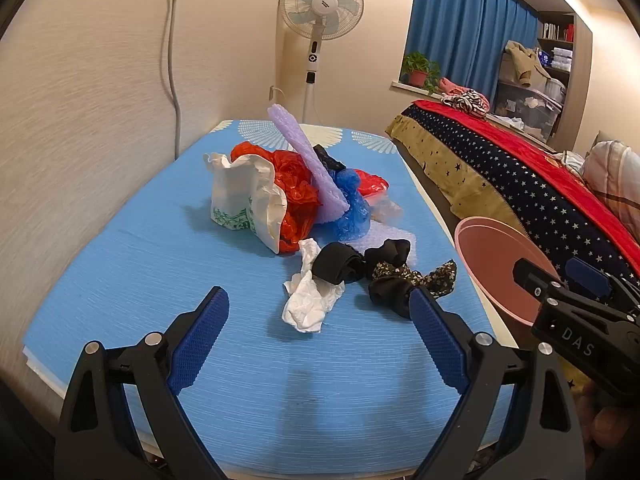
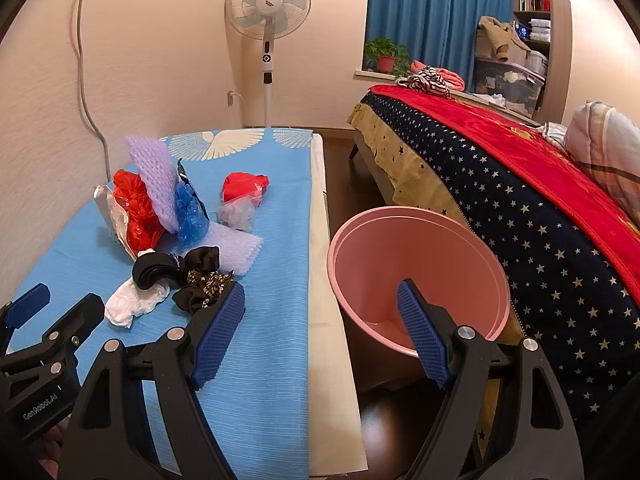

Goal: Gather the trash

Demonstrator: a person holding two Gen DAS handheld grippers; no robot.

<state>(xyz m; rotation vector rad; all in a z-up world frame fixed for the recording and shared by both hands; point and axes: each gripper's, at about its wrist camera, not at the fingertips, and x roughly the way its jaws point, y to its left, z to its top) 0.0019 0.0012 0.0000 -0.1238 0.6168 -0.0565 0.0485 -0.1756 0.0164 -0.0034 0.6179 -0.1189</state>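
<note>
A heap of trash lies on the blue-covered table [image 1: 132,280]: a white plastic bag [image 1: 236,204], a red plastic bag [image 1: 298,196], a purple foam sheet [image 1: 310,160] standing on edge, a blue bag [image 1: 352,212] and a clear bag [image 2: 236,214]. Nearer lie a crumpled white tissue [image 1: 310,304], a rolled black cloth [image 1: 340,266] and a dark floral scrunchie [image 1: 412,280]. My left gripper [image 1: 318,296] is open just short of the tissue. My right gripper [image 2: 320,288] is open with nothing in it, its right finger in front of the pink bin [image 2: 420,264].
The pink bin stands on the floor in the gap between the table's right edge and a bed [image 2: 520,208] with a starry cover. A standing fan [image 2: 267,4] and a wall cable [image 2: 86,92] are behind the table. A second red bag [image 2: 244,186] lies further back.
</note>
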